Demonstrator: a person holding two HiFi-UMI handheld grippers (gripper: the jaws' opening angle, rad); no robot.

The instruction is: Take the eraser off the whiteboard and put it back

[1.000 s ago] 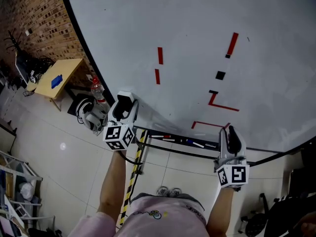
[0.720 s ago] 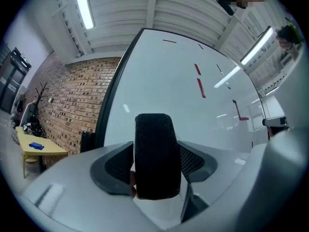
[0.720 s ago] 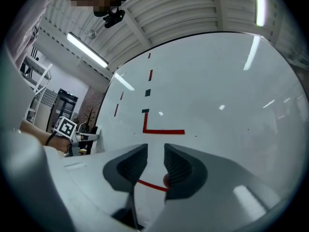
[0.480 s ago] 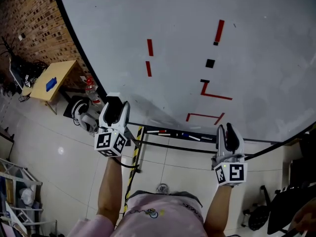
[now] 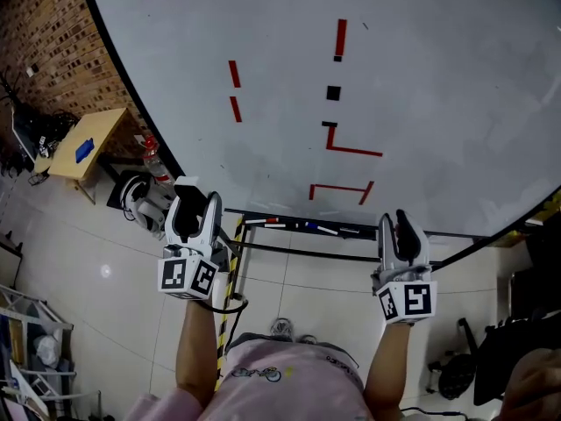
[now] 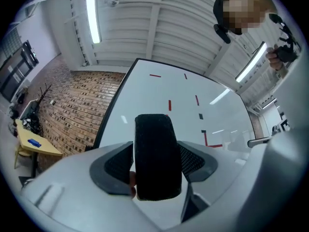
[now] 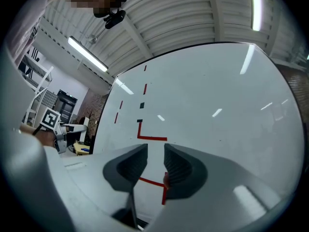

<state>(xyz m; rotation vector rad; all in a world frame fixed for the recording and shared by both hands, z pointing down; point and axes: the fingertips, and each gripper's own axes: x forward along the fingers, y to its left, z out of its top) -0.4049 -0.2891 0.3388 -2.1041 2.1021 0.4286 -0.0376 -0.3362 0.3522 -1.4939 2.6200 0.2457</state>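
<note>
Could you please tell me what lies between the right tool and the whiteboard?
In the head view, the marker tray lies between the right tool and the whiteboard.

The whiteboard stands on the far side with its tray along its near lower edge. A brick wall adjoins it at the left, and before that wall, on the floor, stands a table carrying a small item, with a bottle just right of it. The left gripper sits just left of the tray's left end, apart from the board, with the eraser between its jaws, which have just been opening slightly yet bear on it at both sides. The right gripper sits near the tray's right end, jaws slightly apart with nothing between.
</note>
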